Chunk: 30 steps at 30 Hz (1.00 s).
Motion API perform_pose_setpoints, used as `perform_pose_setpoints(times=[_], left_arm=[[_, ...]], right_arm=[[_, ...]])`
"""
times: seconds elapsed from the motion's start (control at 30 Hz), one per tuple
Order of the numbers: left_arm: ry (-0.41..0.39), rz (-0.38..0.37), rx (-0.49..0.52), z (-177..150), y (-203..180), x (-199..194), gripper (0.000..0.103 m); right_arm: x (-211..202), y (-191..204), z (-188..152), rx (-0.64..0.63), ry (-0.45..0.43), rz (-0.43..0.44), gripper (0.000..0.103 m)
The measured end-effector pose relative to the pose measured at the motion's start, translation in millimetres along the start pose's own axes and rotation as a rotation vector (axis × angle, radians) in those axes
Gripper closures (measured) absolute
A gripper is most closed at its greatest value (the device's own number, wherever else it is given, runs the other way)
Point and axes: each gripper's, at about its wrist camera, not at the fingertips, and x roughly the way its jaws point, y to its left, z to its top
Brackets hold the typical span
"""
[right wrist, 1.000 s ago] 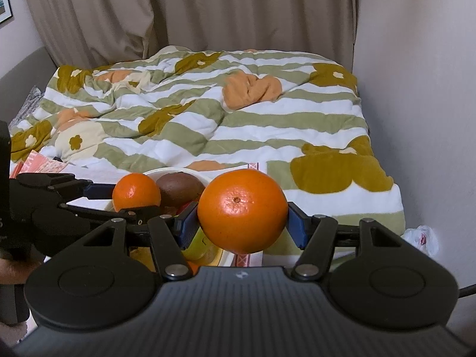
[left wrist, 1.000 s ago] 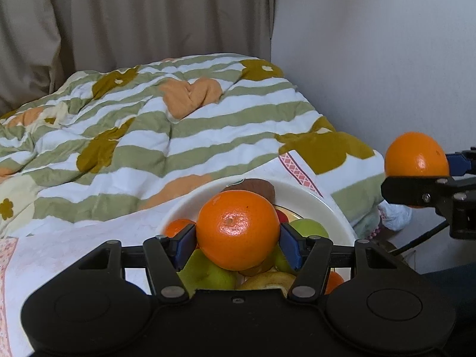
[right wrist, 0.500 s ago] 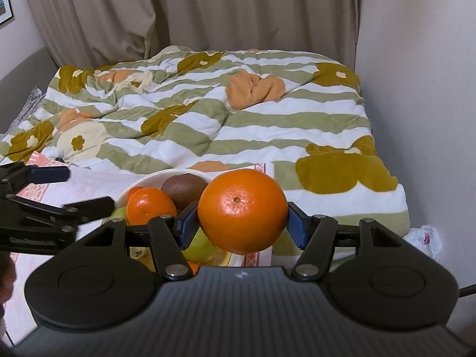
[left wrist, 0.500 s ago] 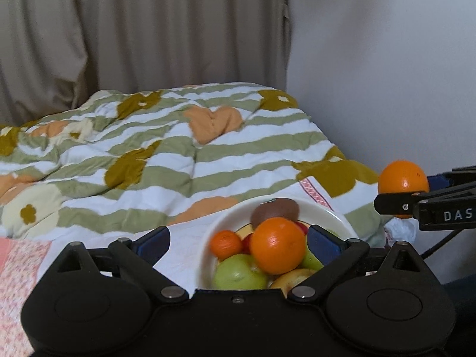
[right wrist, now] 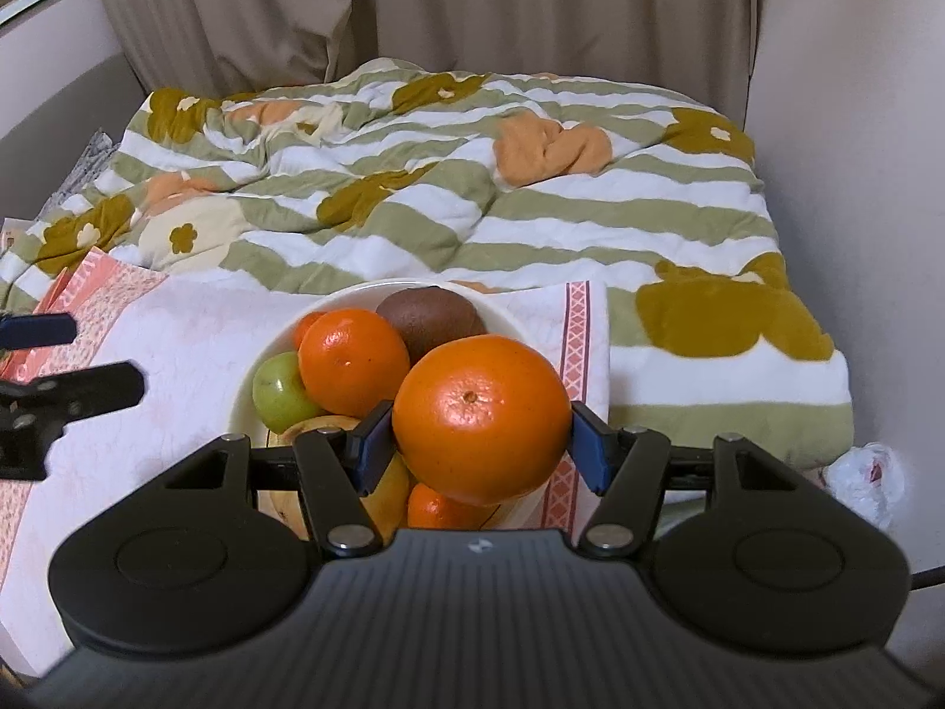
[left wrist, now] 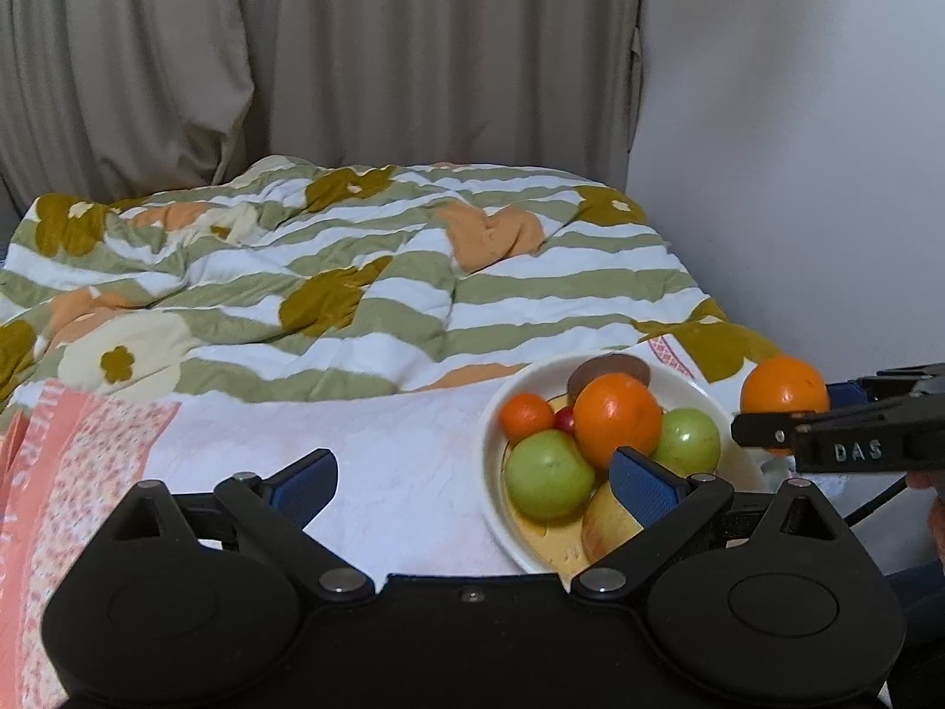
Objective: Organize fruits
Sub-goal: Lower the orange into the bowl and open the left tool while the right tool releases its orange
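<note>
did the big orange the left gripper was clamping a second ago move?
Yes. The big orange left the now open left gripper and sits in the white bowl, in front of the brown kiwi.

Glossy dimpled orange (right wrist: pixel 481 418), smooth white bowl (left wrist: pixel 495 413), soft quilted cloth blanket (left wrist: pixel 366 277), matt blk plastic fingers (left wrist: pixel 644 481).

Bowl (left wrist: pixel 493 475) sits on a cloth (left wrist: pixel 384 443) at the bed's near right, quilt (left wrist: pixel 366 283) behind it. In the bowl: kiwi (left wrist: pixel 608 369) at the back, orange (left wrist: pixel 617 426) centre, apples (left wrist: pixel 549 472) in front
</note>
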Motion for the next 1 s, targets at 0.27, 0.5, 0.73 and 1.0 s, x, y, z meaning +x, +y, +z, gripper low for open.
perform_pose_setpoints(times=[0.27, 0.5, 0.73, 1.0], left_arm=[[0.013, 0.035, -0.022, -14.3, 6.3, -6.2, 0.002], [0.011, 0.069, -0.035, -16.7, 8.8, -2.3, 0.002], [0.006, 0.092, -0.054, -23.1, 8.9, -1.7, 0.002], [-0.009, 0.086, -0.077, -28.4, 10.9, -11.9, 0.002]], right_arm=[[23.4, -8.9, 17.9, 0.008, -0.048, -0.008, 0.026], [60.2, -14.4, 28.5, -0.018, -0.049, 0.007, 0.026], [77.6, -15.8, 23.7, -0.017, -0.058, 0.021, 0.018], [58.8, -20.2, 21.1, 0.009, -0.111, -0.031, 0.0]])
